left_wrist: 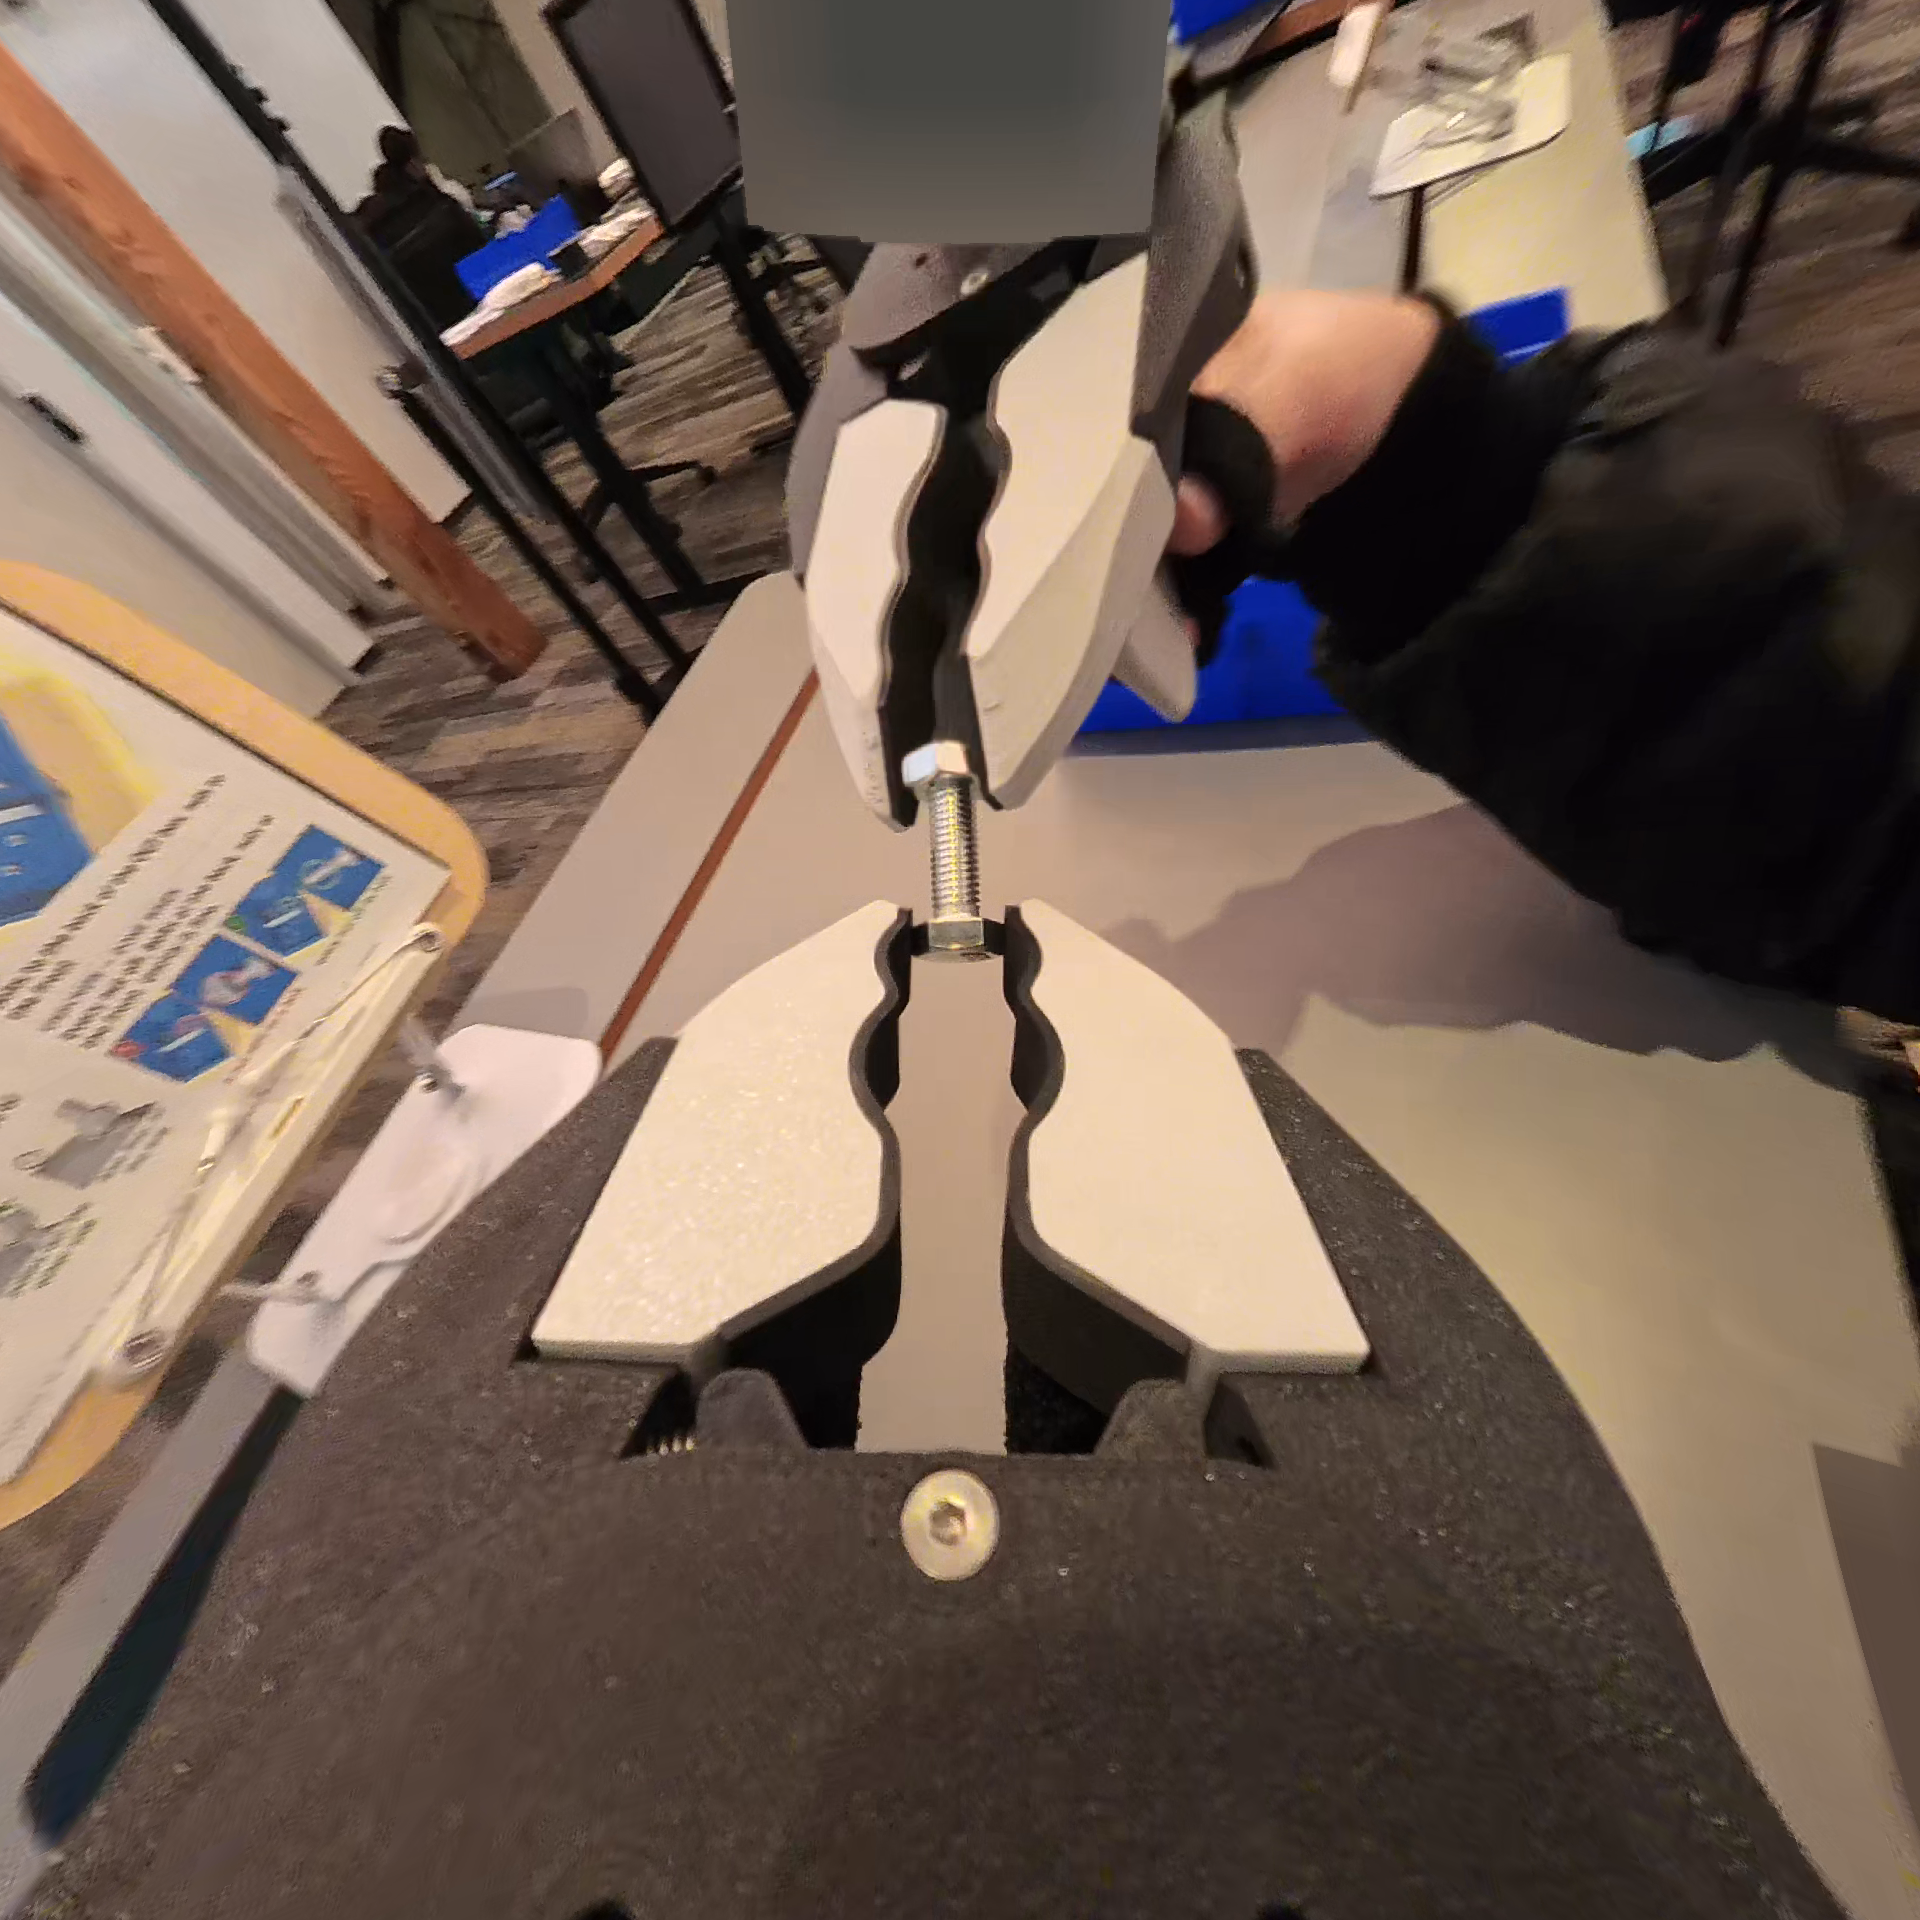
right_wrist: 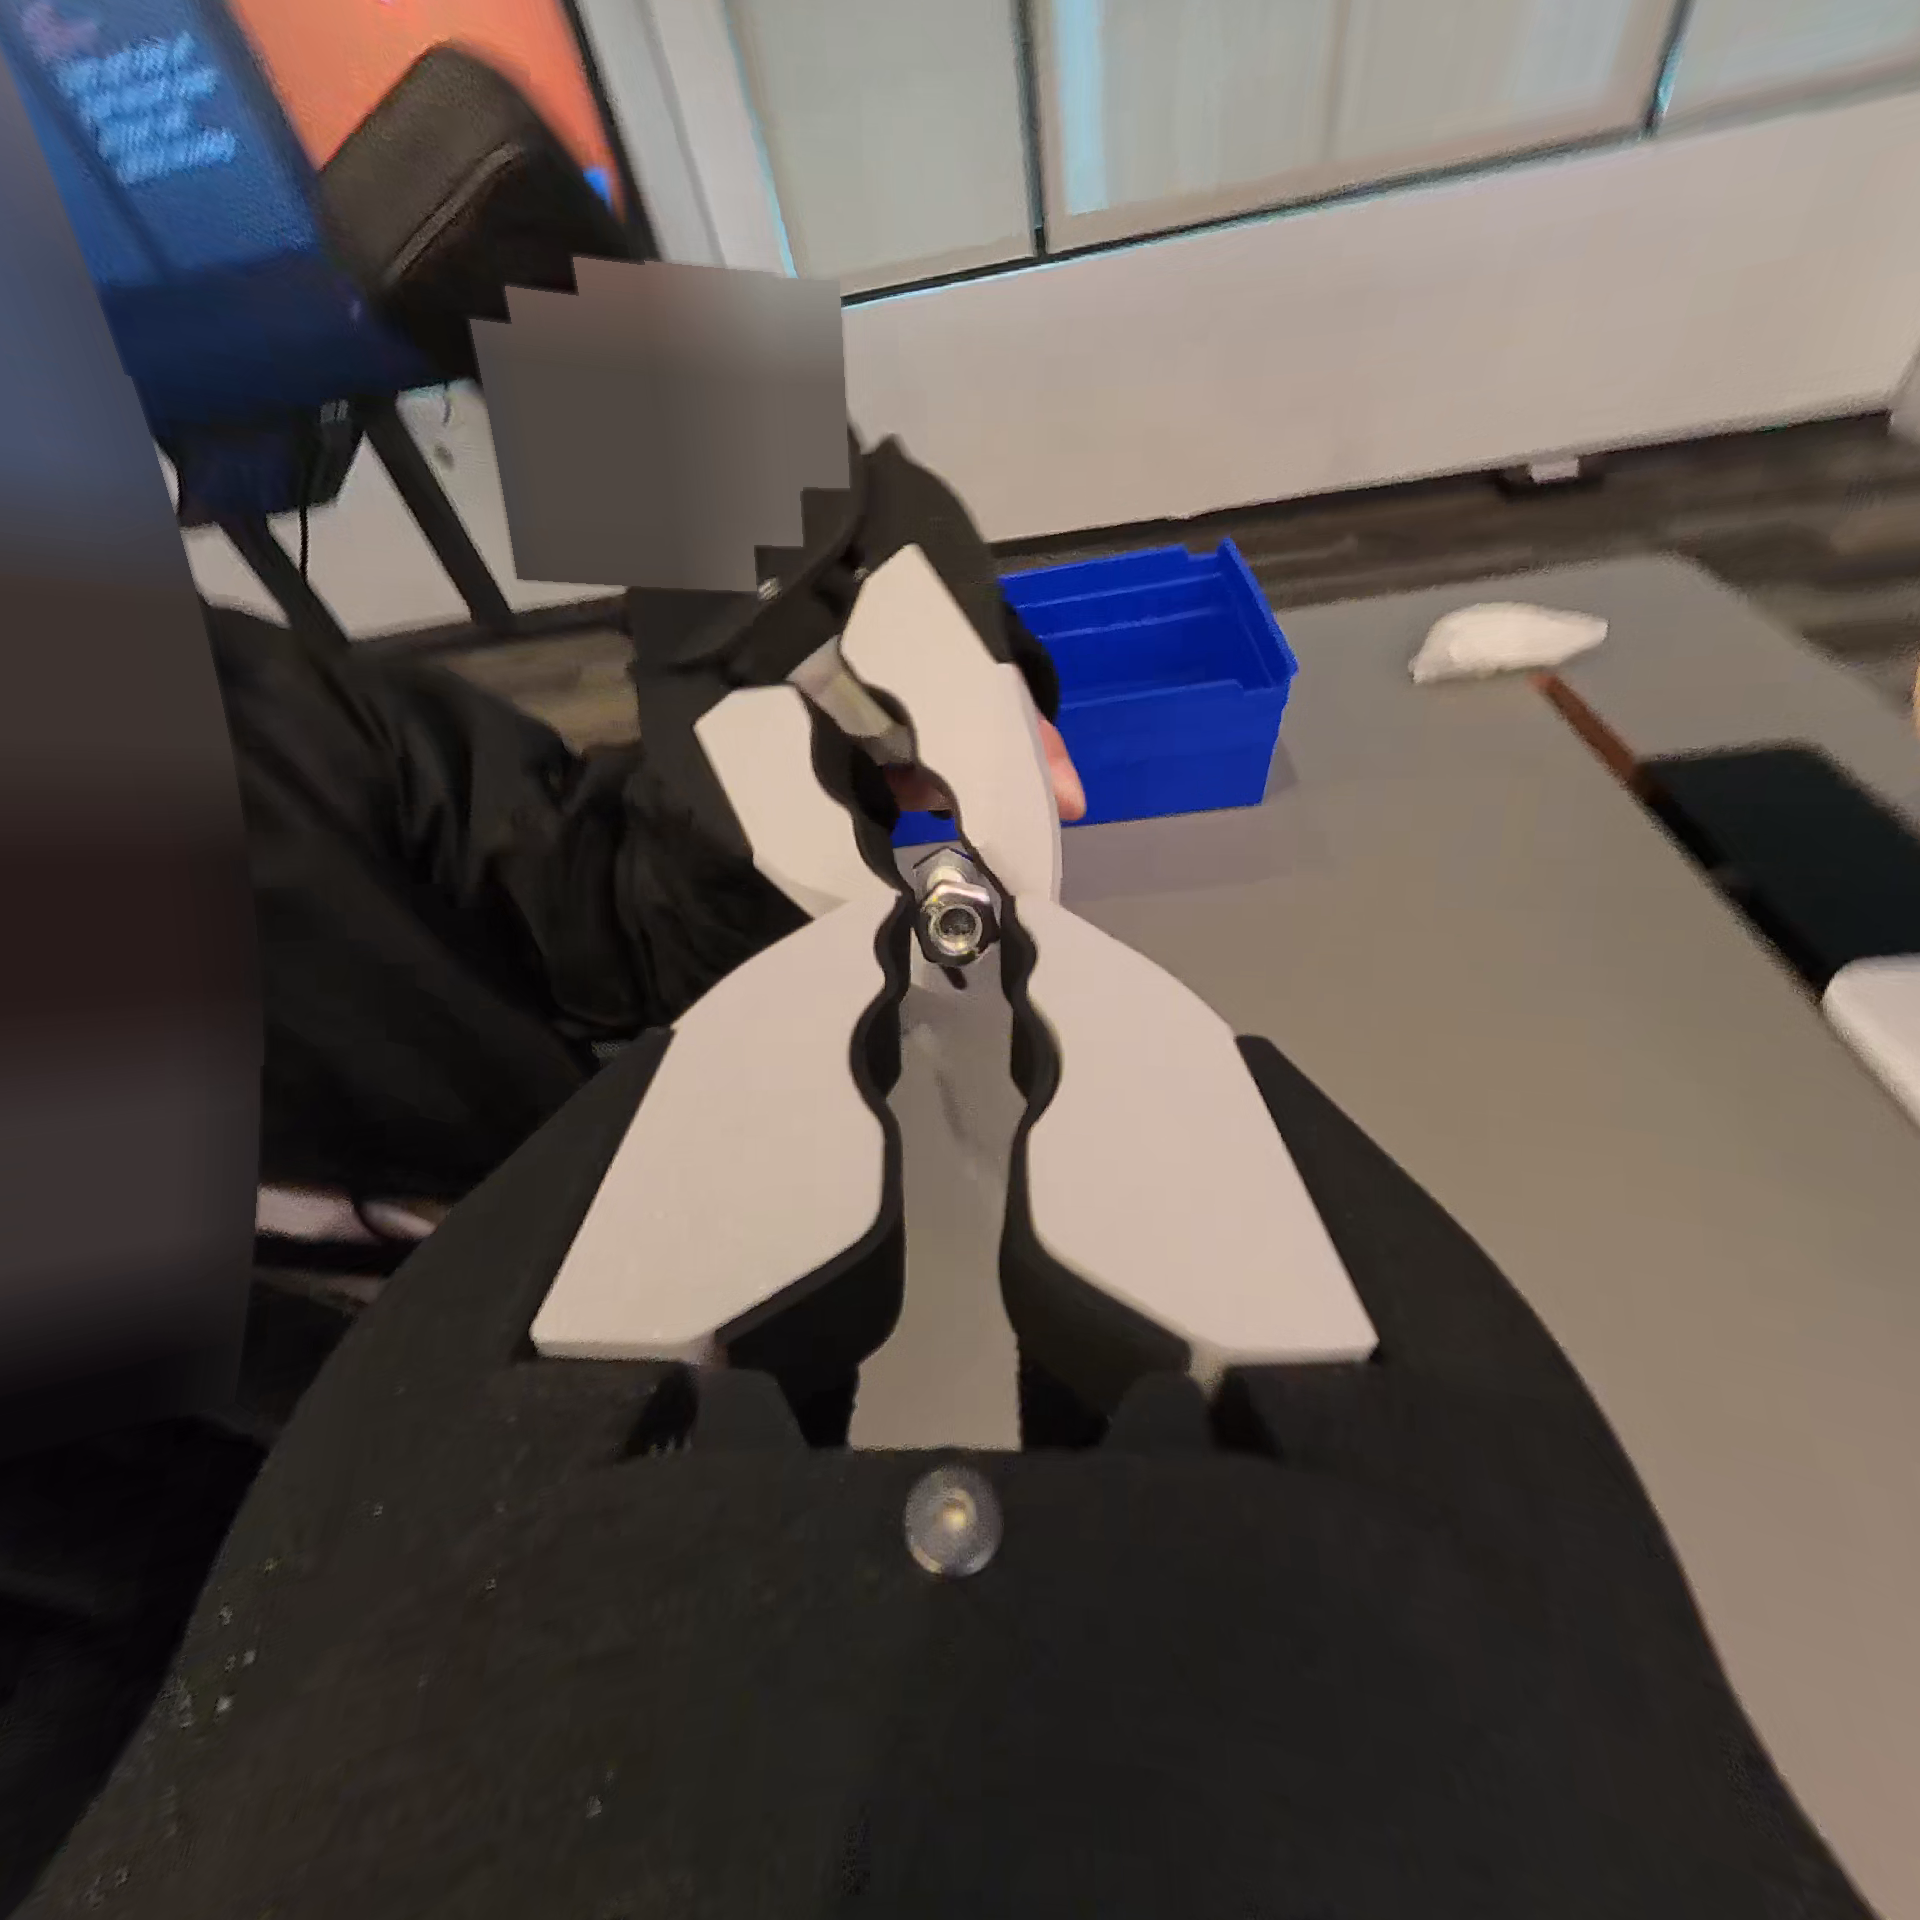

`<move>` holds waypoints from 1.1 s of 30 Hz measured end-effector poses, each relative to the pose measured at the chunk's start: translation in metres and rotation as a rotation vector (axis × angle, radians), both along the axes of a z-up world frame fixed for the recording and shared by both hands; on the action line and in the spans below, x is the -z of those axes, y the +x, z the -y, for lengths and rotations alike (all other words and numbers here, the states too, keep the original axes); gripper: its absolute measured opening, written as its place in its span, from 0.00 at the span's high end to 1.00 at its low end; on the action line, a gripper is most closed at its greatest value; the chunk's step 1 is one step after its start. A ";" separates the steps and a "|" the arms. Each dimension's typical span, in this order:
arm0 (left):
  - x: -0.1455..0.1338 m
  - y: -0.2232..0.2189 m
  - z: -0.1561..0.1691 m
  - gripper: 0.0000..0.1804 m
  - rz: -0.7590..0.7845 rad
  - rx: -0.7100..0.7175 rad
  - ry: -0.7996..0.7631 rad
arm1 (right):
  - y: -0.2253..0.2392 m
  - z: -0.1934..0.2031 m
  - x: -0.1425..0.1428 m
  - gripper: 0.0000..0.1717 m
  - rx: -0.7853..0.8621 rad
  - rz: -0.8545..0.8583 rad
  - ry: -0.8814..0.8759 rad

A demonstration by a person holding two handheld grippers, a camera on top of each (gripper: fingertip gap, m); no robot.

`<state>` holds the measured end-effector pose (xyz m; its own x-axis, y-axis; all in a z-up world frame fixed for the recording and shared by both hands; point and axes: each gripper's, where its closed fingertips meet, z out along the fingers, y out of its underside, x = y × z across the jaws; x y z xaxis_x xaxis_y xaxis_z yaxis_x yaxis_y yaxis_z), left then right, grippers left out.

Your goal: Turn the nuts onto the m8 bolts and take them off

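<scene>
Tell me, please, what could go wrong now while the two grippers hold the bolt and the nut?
The left gripper grips the bolt only by its head, at the very tips, so twisting may let it slip. The nut sits at the thread's far end in the right gripper; it could come off and drop onto the table.

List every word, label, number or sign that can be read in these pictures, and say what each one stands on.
Instruction sheet on the tan board, left wrist view: lines of print beside blue pictures, too blurred to read.
Dark blue screen, upper left of the right wrist view: light writing, too blurred to read.
Bolt head: any marking is too small to tell.
Blue bin: no writing shows.
</scene>
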<state>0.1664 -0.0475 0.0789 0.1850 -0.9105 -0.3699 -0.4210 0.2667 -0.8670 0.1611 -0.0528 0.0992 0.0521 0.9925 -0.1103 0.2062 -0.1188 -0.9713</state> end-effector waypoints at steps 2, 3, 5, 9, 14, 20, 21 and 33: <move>0.001 0.001 0.010 0.91 0.004 0.061 -0.054 | 0.001 0.008 0.002 0.91 -0.063 -0.004 0.175; 0.001 0.002 0.013 0.91 0.007 0.078 -0.067 | 0.002 0.011 0.003 0.91 -0.081 -0.004 0.252; 0.004 0.003 0.018 0.91 -0.006 0.111 -0.099 | 0.003 0.016 0.005 0.91 -0.107 0.002 0.366; 0.005 0.004 0.024 0.91 -0.006 0.151 -0.136 | 0.003 0.022 0.005 0.91 -0.115 0.015 0.514; 0.002 0.003 0.022 0.91 0.011 0.141 -0.124 | 0.003 0.019 0.002 0.91 -0.070 0.020 0.596; -0.007 0.001 0.014 0.91 0.043 0.091 -0.045 | 0.005 0.009 -0.010 0.79 0.011 -0.038 0.406; -0.009 0.001 0.012 0.91 0.046 0.074 -0.022 | 0.006 0.006 -0.013 0.80 0.032 -0.052 0.341; -0.023 -0.004 -0.013 0.91 0.079 -0.105 0.202 | 0.010 -0.003 -0.029 0.85 0.079 -0.182 -0.187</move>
